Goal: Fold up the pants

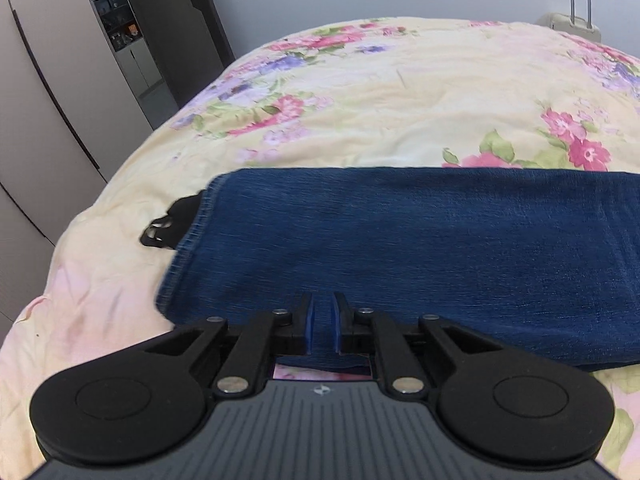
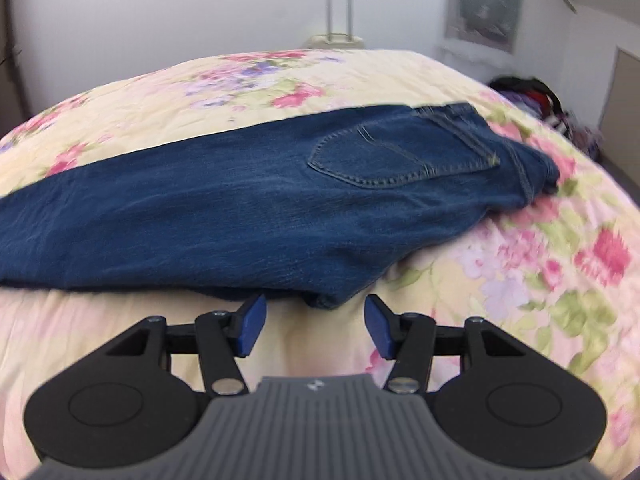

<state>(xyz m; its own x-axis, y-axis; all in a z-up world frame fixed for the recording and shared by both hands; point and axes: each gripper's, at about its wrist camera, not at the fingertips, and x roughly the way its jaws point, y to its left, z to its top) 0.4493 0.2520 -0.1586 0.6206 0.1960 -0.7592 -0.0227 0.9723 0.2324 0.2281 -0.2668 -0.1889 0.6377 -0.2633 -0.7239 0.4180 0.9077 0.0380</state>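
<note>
Blue jeans [image 1: 400, 248] lie folded lengthwise across a floral bedspread [image 1: 400, 92], with the leg hem at the left in the left wrist view. My left gripper [image 1: 323, 322] sits over the jeans' near edge, close to the hem. Its blue pads stand almost together with denim filling the narrow gap, so it is shut on the fabric. In the right wrist view the jeans [image 2: 240, 208] show a back pocket [image 2: 384, 152] and the waistband at the right. My right gripper [image 2: 316, 324] is open just short of the near edge at the seat, with nothing between its fingers.
A black strap or buckle [image 1: 168, 220] pokes out beside the hem. A pale suitcase [image 2: 340, 38] stands beyond the bed's far side. Wardrobe doors [image 1: 40, 100] run along the left. A dark pile of clothes [image 2: 532, 96] lies off the bed at the right.
</note>
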